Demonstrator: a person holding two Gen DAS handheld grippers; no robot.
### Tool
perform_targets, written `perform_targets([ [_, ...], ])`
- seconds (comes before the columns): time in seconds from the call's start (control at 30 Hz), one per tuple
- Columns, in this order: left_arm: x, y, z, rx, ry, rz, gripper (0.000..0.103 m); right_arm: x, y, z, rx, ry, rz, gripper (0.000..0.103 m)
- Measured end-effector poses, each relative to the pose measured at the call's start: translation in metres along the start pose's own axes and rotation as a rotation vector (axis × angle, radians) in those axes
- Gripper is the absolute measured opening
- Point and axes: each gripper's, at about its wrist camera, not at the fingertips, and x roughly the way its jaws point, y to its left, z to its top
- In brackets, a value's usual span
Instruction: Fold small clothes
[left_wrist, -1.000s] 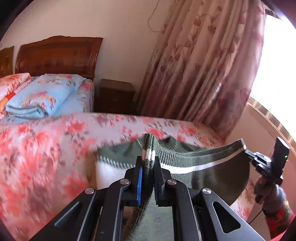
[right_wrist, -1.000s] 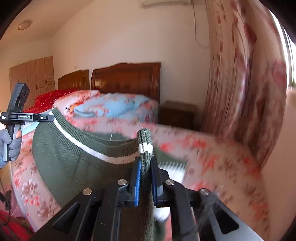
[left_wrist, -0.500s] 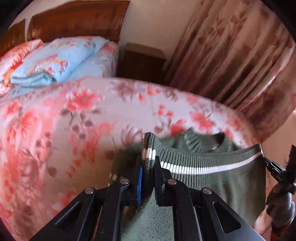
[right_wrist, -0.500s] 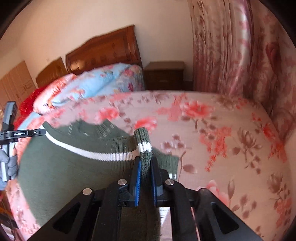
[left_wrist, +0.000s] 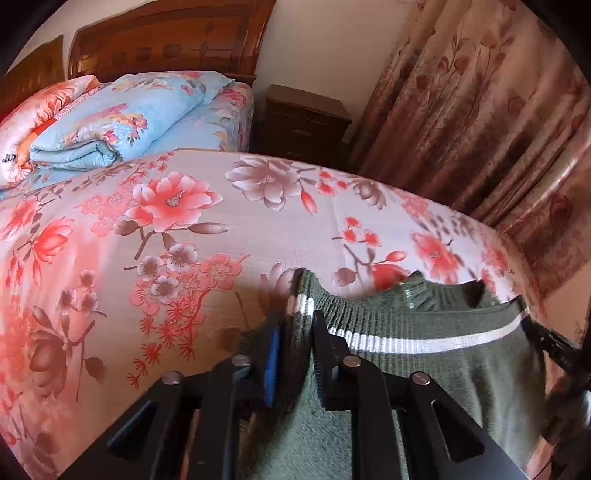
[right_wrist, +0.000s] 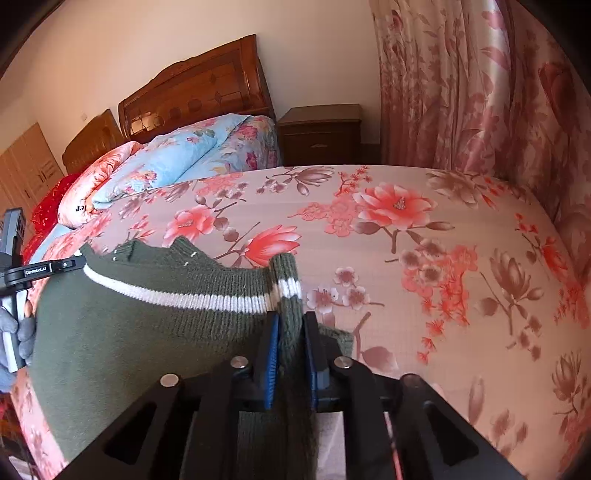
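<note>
- Mid-fold: hem of sweater (left_wrist: 424, 369) carried up over the collar, on bed (left_wrist: 184, 240) at 6 o'clock.
- Left gripper (left_wrist: 294, 354) clamped on hem corner, at 9 o'clock of the sweater in the right view.
- Right gripper (right_wrist: 290, 350) just easing apart, hem between pads, seemingly gripped.
- Next: lay hem flat, release both, withdraw without dragging knit.

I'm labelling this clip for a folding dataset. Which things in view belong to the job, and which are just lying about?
In the job:
green knit sweater
left gripper, gripping its hem
right gripper, jaws just easing on the hem
floral bedspread

Lying about:
folded blue quilt
nightstand
curtain
headboard
</note>
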Motion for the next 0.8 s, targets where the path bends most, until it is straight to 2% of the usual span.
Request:
perform_targets([
  [0.03,-0.011,-0.001,0.000,-0.011,-0.040,0.023,0.103,-0.007,0.001,0.001,0.010,0.001,-0.012,0.016],
  [0.07,-0.026,-0.003,0.000,-0.023,-0.092,0.058,0.103,-0.017,0.004,0.002,0.011,-0.009,-0.030,0.018],
  [0.1,-0.049,-0.010,-0.004,-0.028,-0.188,0.071,0.103,-0.024,0.009,0.002,0.001,-0.022,-0.044,0.025],
  [0.13,-0.067,-0.017,-0.009,-0.021,-0.254,0.048,0.103,-0.034,0.017,0.002,-0.021,-0.046,-0.060,0.028],
  [0.2,-0.090,-0.037,-0.019,0.023,-0.316,-0.026,0.103,-0.052,0.042,0.003,-0.088,-0.095,-0.046,0.032],
  [0.27,-0.086,-0.062,-0.025,0.117,-0.275,-0.024,0.103,-0.052,0.076,-0.001,-0.178,-0.092,0.000,0.033],
  [0.37,-0.046,-0.099,-0.034,0.306,-0.145,0.078,0.103,-0.025,0.131,-0.011,-0.326,-0.004,0.068,0.033],
  [0.47,-0.012,-0.099,-0.038,0.312,-0.081,0.145,0.103,0.004,0.167,-0.025,-0.435,0.045,0.042,0.033],
  [0.53,0.007,-0.084,-0.037,0.245,0.000,0.125,0.103,0.015,0.170,-0.028,-0.459,0.050,0.018,0.033],
  [0.57,0.009,-0.075,-0.034,0.198,0.026,0.090,0.103,0.017,0.164,-0.026,-0.441,0.047,0.043,0.033],
  [0.63,0.007,-0.066,-0.032,0.169,0.013,0.039,0.103,0.017,0.142,-0.019,-0.344,0.058,0.080,0.034],
  [0.73,0.006,-0.070,-0.037,0.201,0.017,0.049,0.103,0.016,0.089,-0.010,-0.114,0.045,0.050,0.032],
  [0.8,0.008,-0.075,-0.038,0.217,0.023,0.074,0.103,0.007,0.051,-0.010,0.074,0.016,0.050,0.019],
])
